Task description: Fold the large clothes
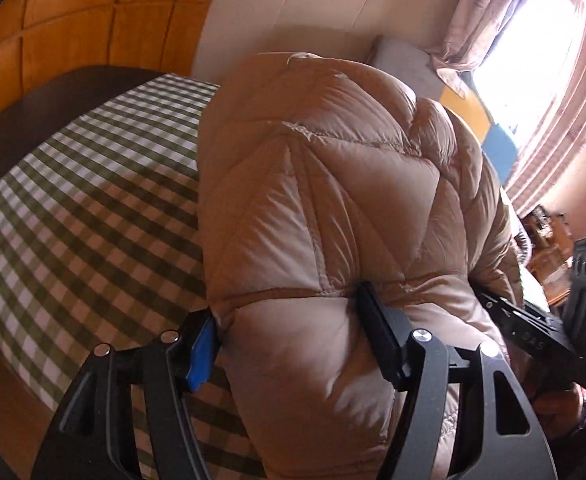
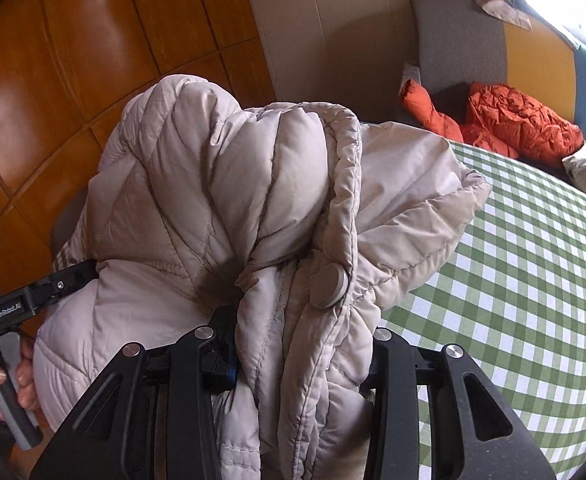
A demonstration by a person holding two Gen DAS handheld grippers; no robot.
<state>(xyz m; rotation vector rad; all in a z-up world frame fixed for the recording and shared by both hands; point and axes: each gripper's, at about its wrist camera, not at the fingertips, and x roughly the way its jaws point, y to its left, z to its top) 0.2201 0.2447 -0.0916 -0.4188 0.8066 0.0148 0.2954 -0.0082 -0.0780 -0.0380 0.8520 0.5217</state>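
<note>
Quilted beige down fabric fills both wrist views: the puffer jacket (image 2: pixel 221 184) hangs bunched and lifted between the two tools, over the near edge of the green checked tablecloth (image 2: pixel 533 280) rather than spread flat on it. The left gripper (image 1: pixel 293 344) stands fairly wide, its blue pad at one side and its black finger at the other of a fat padded roll; the fabric bulges between them and appears pinched, though how firmly I cannot say. The right gripper (image 2: pixel 297 360) is narrower, closed on a thick gather of the front edge just below the round snap button (image 2: pixel 331 282). The main risk, as I judge it, lies on the left: slick shell and springy filling could squeeze out of a loose hold, dropping that side and collapsing the jacket into a heap partly off the table. On the right, the bite holds several layers at once, so laying the garment down may trap a hidden fold or twist the front panel. The two tools are also close together, the left one showing at the left edge of the right view with a hand (image 2: pixel 1 384) on its handle, and could knock together. Orange clothing (image 2: pixel 521 120) waits on the far bench, well apart.
</note>
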